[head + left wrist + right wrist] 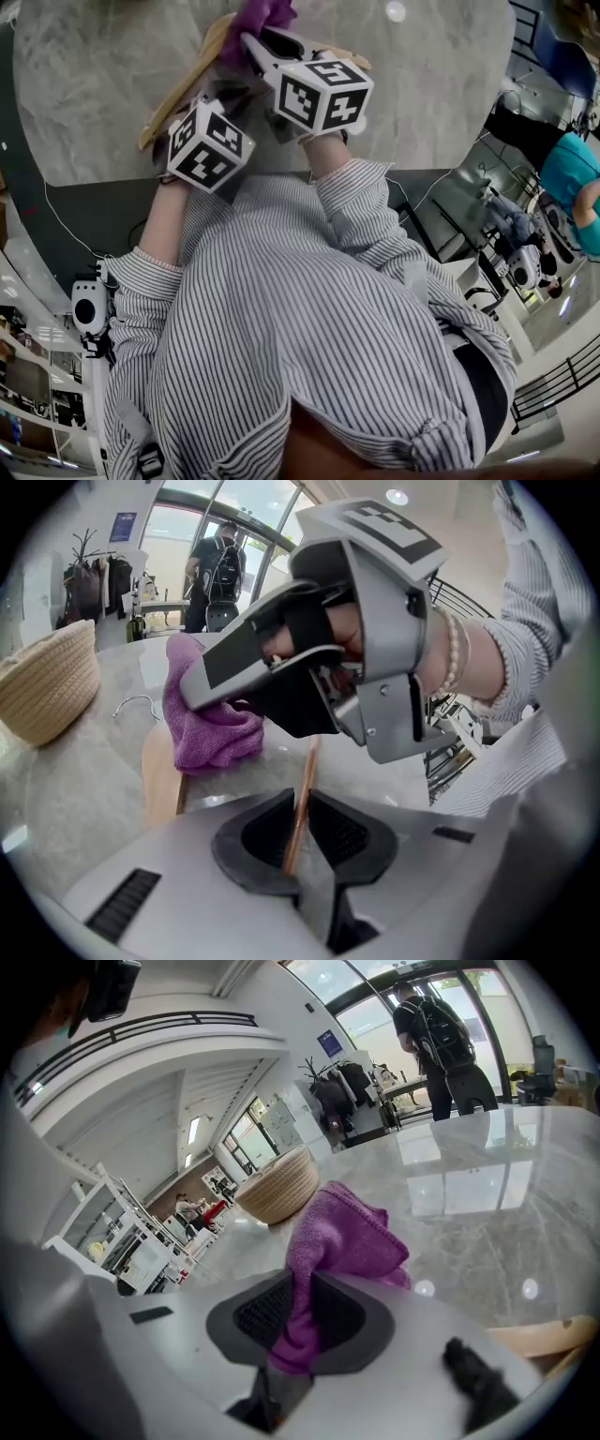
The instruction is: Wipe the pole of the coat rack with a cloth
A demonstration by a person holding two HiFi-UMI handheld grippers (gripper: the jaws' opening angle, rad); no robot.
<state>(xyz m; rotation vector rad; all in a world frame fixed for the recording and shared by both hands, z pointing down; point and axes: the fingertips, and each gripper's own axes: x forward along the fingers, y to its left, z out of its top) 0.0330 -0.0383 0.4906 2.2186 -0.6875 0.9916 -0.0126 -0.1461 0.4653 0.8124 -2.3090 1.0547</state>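
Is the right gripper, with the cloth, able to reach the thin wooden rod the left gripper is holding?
Probably yes: the right gripper with the purple cloth hangs just beyond the rod, whose exposed stretch ahead of the left gripper looks unobstructed.

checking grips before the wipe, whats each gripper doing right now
left gripper: closed on the thin brown wooden rod.
right gripper: closed on the purple fluffy cloth.

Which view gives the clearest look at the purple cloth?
Right gripper view: the purple cloth sits central, pinched between the jaws. Left gripper view shows it bunched at the tip of the right gripper; head view, only a scrap at the top edge.
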